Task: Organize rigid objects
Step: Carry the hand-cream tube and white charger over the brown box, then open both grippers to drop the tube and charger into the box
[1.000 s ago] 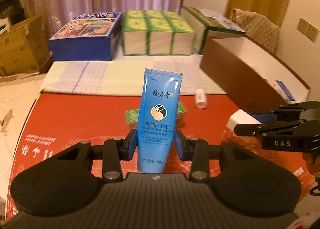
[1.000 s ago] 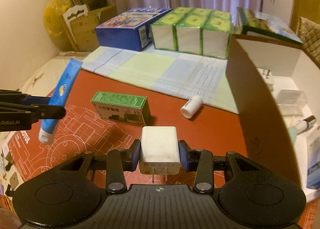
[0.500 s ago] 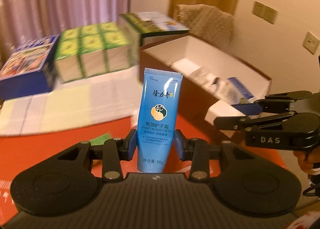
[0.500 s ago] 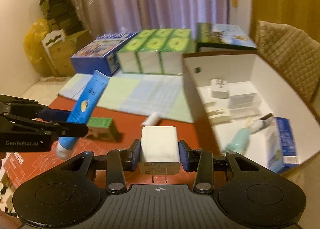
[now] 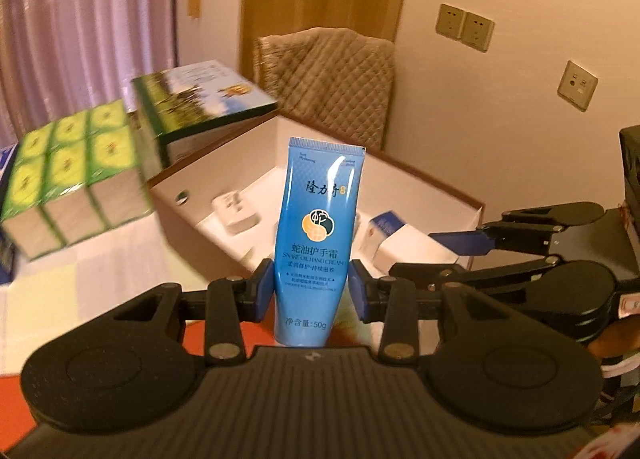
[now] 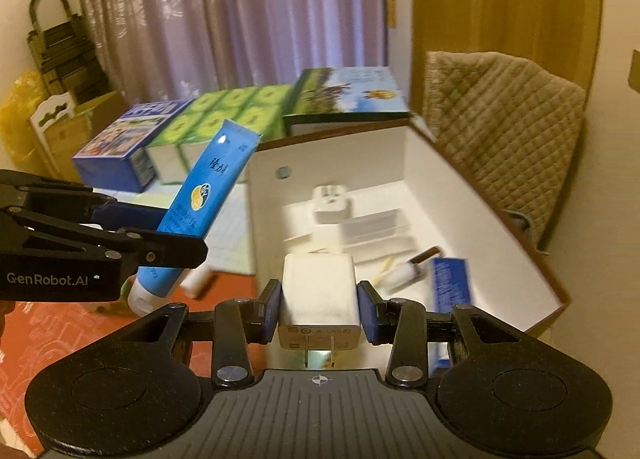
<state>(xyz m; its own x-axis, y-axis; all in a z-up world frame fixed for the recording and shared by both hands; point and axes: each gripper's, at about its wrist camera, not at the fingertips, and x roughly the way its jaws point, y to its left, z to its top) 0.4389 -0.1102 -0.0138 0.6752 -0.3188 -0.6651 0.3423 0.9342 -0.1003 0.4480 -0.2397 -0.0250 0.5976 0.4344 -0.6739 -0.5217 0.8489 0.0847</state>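
Two handheld grippers are carried toward an open white-lined box [image 6: 420, 163] with brown outer walls. The left gripper [image 5: 312, 291] has its fingers closed on a blue hand cream tube [image 5: 316, 235], held upright with the cap end hidden below. The right gripper [image 6: 318, 313] clamps a white plug charger [image 6: 320, 291], prongs pointing back toward the camera. The two tools travel close together, so they could knock into each other at the box mouth, and the tube's long top could catch the box wall. The box already holds another white charger [image 6: 330, 203], a small blue carton [image 6: 450, 283] and clear trays, so a careless drop may land on them. The box sits by a red mat [image 6: 60, 335] and a checked cloth; green-topped packs [image 5: 68, 163], stacked boxes, mauve curtains and a quilted chair stand behind
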